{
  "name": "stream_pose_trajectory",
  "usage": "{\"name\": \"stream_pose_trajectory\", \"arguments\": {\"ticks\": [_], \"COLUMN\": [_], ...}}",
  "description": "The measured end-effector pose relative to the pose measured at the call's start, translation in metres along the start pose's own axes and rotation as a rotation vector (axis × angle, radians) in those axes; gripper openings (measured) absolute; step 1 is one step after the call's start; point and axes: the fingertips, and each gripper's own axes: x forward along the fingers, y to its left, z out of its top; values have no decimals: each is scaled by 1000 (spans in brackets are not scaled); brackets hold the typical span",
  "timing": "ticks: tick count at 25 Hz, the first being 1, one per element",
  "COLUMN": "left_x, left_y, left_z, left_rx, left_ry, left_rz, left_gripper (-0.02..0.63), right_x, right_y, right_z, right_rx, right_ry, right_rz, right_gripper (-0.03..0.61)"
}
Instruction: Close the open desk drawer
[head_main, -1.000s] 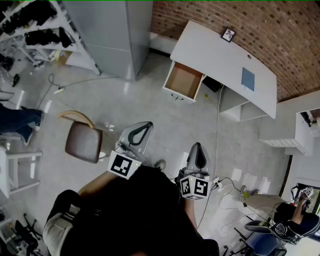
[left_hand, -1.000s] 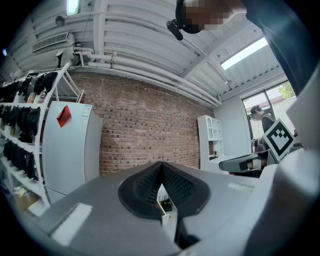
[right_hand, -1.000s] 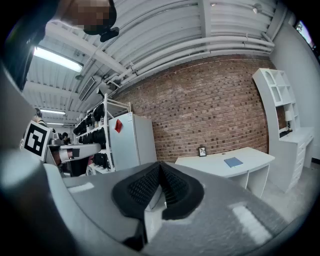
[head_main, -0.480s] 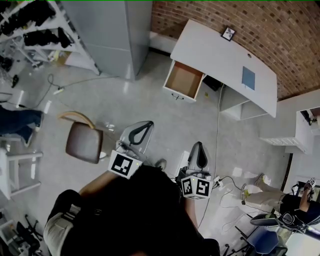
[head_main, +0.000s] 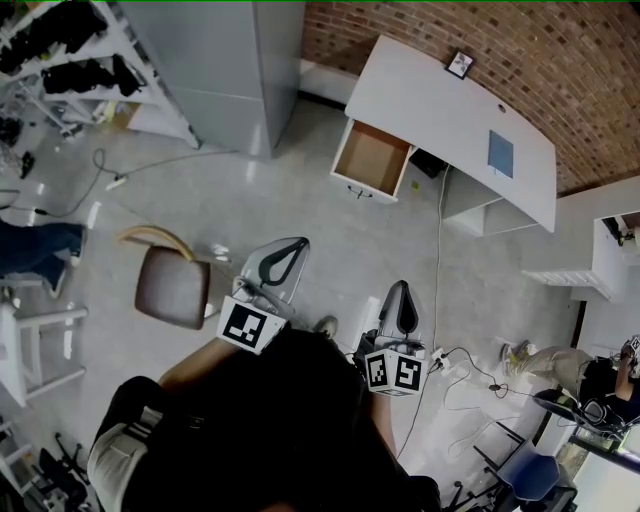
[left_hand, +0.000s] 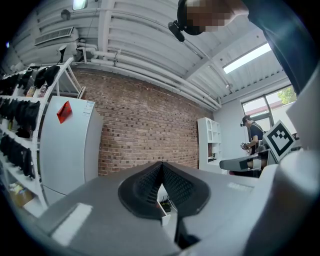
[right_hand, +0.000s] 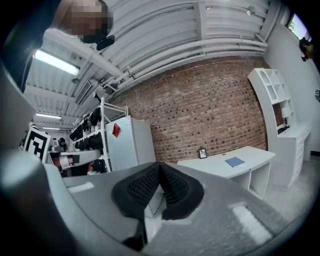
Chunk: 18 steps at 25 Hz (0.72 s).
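Note:
A white desk (head_main: 450, 120) stands against the brick wall at the top of the head view. Its drawer (head_main: 372, 160) is pulled out, showing a brown empty inside. My left gripper (head_main: 296, 246) and right gripper (head_main: 401, 291) are held level, well short of the desk, both shut with nothing between the jaws. In the right gripper view the desk (right_hand: 235, 167) lies ahead to the right with a blue book (right_hand: 234, 161) and a small picture frame (right_hand: 202, 153) on it. The left gripper (left_hand: 162, 167) faces the brick wall; a bit of the drawer (left_hand: 164, 206) shows under its jaws.
A brown chair (head_main: 170, 280) stands on the floor to my left. A grey cabinet (head_main: 225, 70) and a rack of dark items (head_main: 70, 50) are at top left. Cables (head_main: 437, 260) run across the floor right of the drawer. White shelving (head_main: 590, 270) and another person (head_main: 600, 385) are at right.
Both grippers and my view have shifted slightly toward the desk. The person at lower right has moved. The drawer stays open.

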Motion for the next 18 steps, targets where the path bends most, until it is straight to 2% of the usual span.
{"name": "stream_pose_trajectory", "arguments": {"ticks": [13,18], "left_x": [-14,-10], "left_y": [38,42], "left_z": [-6,-15], "left_rx": [-12,-26], "left_ry": [-2,12], "left_rz": [-40,-44], "left_gripper": [12,12], "right_x": [20,26], "right_y": [39,39], "right_z": [-12,-18], "right_rx": [-8,-6], "right_ry": [-3,7], "right_rz": [-23,-22], "right_gripper": [2,2]}}
